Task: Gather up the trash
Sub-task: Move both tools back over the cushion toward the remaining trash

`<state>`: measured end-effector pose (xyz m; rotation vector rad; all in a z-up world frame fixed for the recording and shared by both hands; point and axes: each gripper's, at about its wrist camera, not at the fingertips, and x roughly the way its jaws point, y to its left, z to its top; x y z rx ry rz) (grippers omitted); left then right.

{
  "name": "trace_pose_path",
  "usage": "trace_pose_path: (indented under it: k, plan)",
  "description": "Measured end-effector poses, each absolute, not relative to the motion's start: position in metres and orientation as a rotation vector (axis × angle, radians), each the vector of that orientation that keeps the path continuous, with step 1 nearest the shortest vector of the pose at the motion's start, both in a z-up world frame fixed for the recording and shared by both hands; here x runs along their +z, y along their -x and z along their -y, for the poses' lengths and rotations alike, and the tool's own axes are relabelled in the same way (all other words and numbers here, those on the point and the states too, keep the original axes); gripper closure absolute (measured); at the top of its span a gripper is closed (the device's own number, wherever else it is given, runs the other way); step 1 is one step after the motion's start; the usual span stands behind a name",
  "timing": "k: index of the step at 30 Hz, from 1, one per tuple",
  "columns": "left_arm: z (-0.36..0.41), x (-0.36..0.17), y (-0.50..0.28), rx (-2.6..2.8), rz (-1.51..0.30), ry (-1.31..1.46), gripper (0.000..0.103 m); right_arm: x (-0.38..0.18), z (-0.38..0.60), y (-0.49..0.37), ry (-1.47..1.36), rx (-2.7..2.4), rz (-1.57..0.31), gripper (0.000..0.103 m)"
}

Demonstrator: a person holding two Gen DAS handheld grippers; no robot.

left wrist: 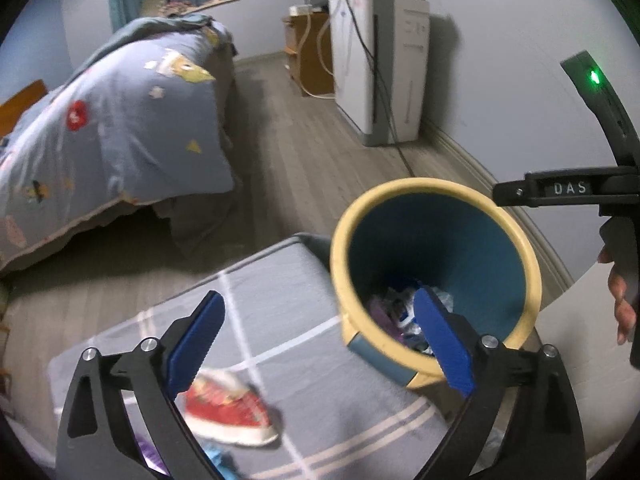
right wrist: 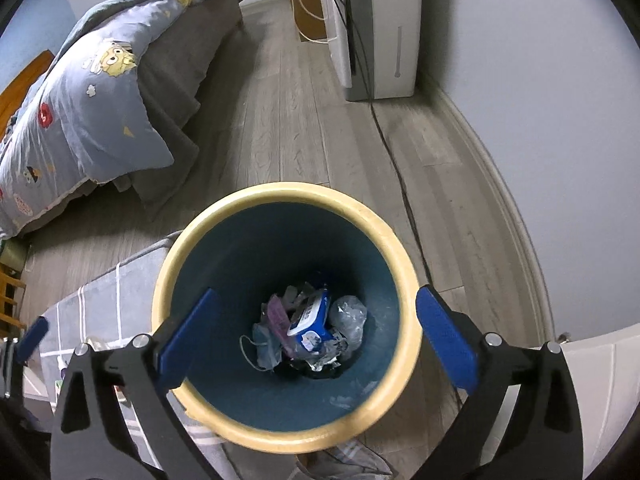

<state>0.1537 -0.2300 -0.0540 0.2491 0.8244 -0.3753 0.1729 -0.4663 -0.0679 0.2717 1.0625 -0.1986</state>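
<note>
Blue-lined bin with yellow rim stands on the floor at the corner of a grey checked mat; crumpled trash lies at its bottom. Right gripper hangs over the bin mouth, fingers spread wide, nothing between the pads; left gripper over the mat beside the bin, fingers likewise released and empty; red wrapper lies on the mat below it.

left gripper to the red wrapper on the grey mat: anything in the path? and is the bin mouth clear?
Nothing visible blocks it. The left gripper is open and empty above the grey mat; the red wrapper lies uncovered just below its left finger. The bin stands open-topped beside the mat, trash only at its bottom.
</note>
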Motion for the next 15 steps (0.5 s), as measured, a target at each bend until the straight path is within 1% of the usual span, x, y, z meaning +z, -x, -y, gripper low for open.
trace_pose_path:
  k: [5, 9, 15]
  plan:
    - [0.184, -0.017, -0.126, -0.319, -0.798, -0.223, 0.007, -0.046, 0.444, -0.154, -0.193, -0.201, -1.077, 0.006]
    - [0.138, 0.01, -0.101, -0.279, -0.767, -0.203, 0.006, -0.023, 0.419, -0.135, -0.205, -0.166, -1.046, 0.006]
    - [0.066, 0.036, -0.062, -0.178, -0.759, -0.18, 0.005, -0.003, 0.349, -0.116, -0.121, -0.058, -1.024, 0.006]
